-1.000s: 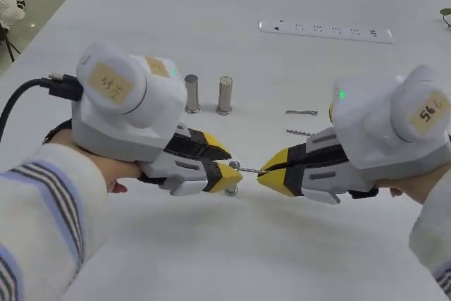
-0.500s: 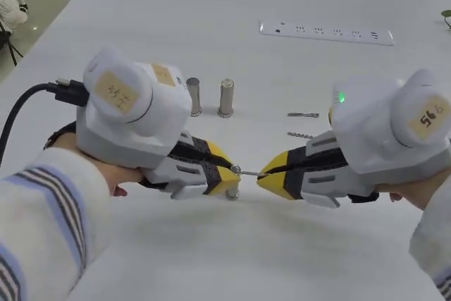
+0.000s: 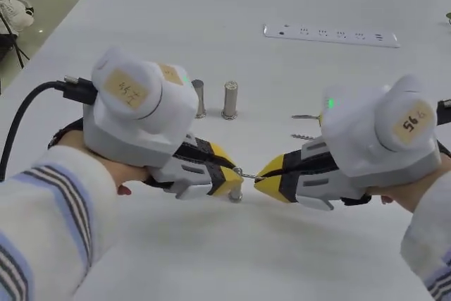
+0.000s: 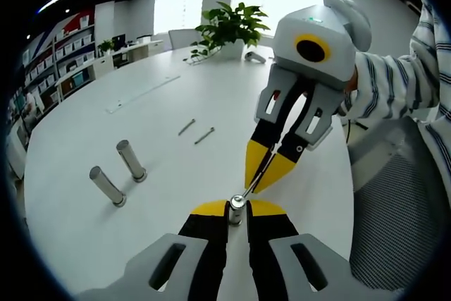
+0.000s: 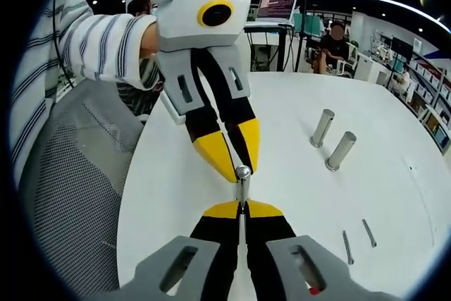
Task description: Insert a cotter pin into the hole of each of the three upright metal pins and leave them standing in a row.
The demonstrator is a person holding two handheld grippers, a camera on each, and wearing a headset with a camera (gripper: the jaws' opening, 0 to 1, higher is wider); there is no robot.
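My left gripper point(image 3: 235, 182) point(image 4: 237, 211) is shut on a short metal pin point(image 3: 236, 192) point(image 4: 237, 206) that stands on the white table point(image 3: 211, 244). Facing it from the right, my right gripper point(image 3: 258, 175) point(image 5: 241, 209) is shut on a thin cotter pin point(image 3: 249, 173) point(image 5: 242, 189). The cotter pin's tip meets the head of the metal pin point(image 5: 243, 172). Whether it sits inside the hole I cannot tell. Two more metal pins point(image 3: 199, 98) point(image 3: 230, 99) stand upright side by side farther back. Two loose cotter pins point(image 3: 304, 116) point(image 3: 303, 137) lie on the table behind the right gripper.
A white power strip point(image 3: 331, 34) lies at the far side of the table. A black cable point(image 3: 28, 114) trails from the left gripper. A potted plant point(image 4: 229, 26) stands at the table's far end in the left gripper view.
The two grippers' tips have closed in on each other a little, bringing the cotter pin up to the metal pin's head. The head camera has shifted slightly.
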